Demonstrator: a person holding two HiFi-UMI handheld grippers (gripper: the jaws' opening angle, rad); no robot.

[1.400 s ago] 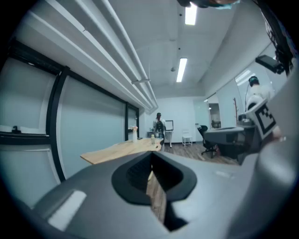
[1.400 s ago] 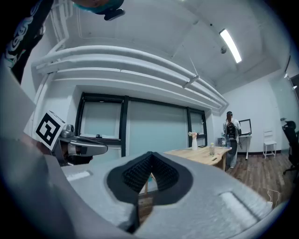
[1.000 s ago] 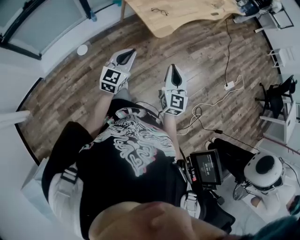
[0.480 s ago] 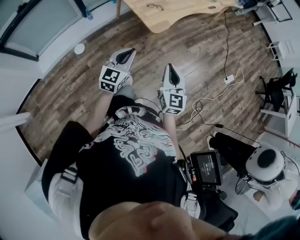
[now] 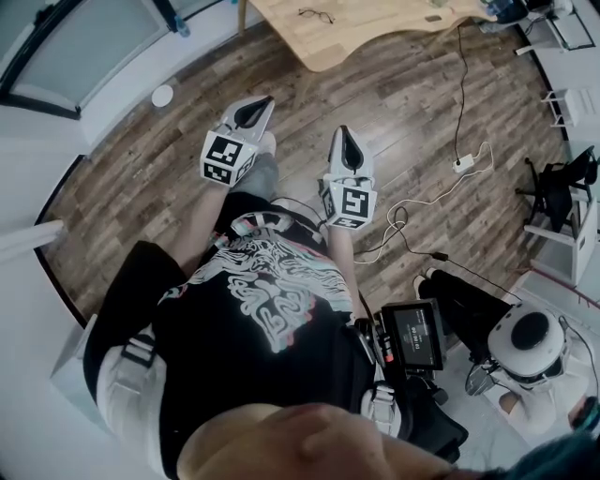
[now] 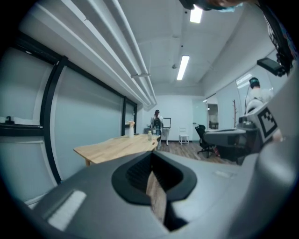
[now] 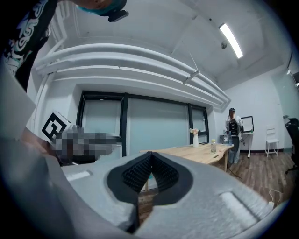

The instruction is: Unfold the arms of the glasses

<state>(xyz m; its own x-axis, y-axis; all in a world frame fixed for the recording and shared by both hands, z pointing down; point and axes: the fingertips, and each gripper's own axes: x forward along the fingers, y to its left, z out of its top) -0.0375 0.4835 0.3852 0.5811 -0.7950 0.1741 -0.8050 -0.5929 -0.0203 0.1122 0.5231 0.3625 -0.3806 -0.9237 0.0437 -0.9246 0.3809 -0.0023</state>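
Only the head view shows the glasses point(image 5: 317, 15): a small dark frame lying on the table point(image 5: 375, 33) near its left end, at the picture's top, well apart from both grippers. Their long axis runs roughly across the picture, dipping slightly rightward; which way they face is too small to tell. The gripper views show the table but not the glasses, and a person point(image 6: 156, 122) standing behind it. The left gripper point(image 5: 262, 103) and right gripper point(image 5: 346, 136) both have their jaws pressed together, holding nothing, above the floor point(image 5: 422, 103).
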